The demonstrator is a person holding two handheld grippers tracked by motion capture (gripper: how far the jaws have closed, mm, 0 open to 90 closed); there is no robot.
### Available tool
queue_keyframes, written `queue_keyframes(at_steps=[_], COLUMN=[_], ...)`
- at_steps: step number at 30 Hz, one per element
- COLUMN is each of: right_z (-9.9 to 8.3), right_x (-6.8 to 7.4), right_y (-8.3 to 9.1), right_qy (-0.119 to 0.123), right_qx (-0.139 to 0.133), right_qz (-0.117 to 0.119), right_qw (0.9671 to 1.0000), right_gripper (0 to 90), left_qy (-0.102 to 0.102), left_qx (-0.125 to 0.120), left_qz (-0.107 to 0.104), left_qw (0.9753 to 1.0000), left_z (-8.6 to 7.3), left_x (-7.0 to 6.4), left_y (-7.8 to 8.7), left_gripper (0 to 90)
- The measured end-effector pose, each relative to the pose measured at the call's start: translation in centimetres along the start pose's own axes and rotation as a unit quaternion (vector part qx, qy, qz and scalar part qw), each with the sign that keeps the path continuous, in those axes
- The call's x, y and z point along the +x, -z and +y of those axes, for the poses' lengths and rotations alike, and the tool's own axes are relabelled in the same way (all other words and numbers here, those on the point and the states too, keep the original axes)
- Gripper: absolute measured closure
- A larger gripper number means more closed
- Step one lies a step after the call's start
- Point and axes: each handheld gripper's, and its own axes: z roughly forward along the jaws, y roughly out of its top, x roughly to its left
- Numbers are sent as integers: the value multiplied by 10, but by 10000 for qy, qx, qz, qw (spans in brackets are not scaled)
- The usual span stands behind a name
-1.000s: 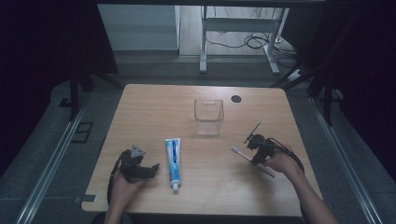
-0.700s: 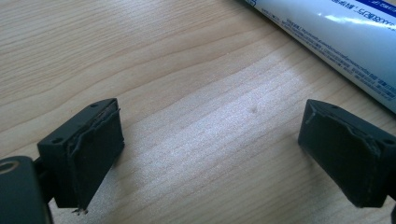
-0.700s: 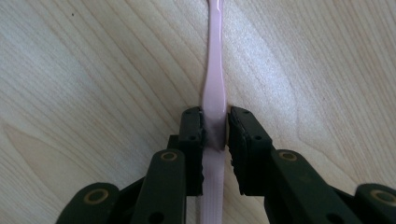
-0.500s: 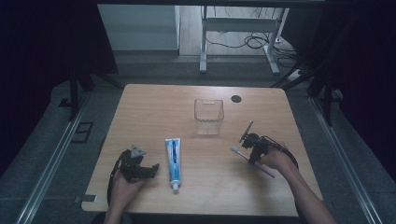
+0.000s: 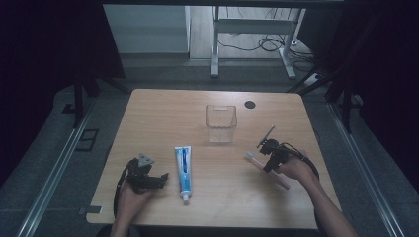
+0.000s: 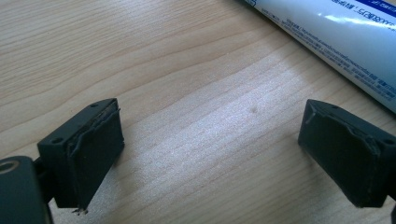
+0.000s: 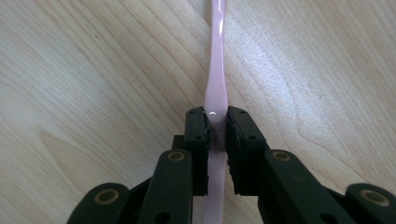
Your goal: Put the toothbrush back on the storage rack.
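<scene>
At lower right, the right gripper (image 5: 267,157) has clamped the pink toothbrush (image 7: 215,84) — lifting remains; lower left, the left gripper (image 6: 210,154) gapes wide, toothpaste tube (image 5: 183,167) untouched.

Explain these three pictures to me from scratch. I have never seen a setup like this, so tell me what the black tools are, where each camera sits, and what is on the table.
No robot here: a person at a wooden table holds a hand-operated two-jaw gripper in each hand. The wide picture comes from a fixed camera above the person, looking forward and down. The two close-ups come from small cameras riding on the grippers, looking along their black jaws.

On the table lie a white and blue toothpaste tube, a clear plastic cup standing farther back, and a pink toothbrush.

The left gripper rests beside the tube with its jaws wide open over bare wood. The right gripper has its jaws closed on the toothbrush handle, which seems to lie on the table.
</scene>
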Motion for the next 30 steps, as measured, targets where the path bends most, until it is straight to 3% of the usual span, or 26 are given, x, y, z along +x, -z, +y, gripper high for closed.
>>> queue_keyframes(at_steps=[15, 30], right_z=[-6, 0], right_x=[1, 3], right_y=[22, 50], right_qy=[-63, -120], right_qx=[-682, -1420], right_qz=[82, 23], right_qw=[9976, 9898], right_gripper=[789, 789], left_qy=[7, -21], left_qx=[0, 24], left_qz=[0, 1], left_qw=[10000, 10000], left_z=[0, 0], left_x=[0, 0], left_y=[0, 0], left_gripper=[67, 67])
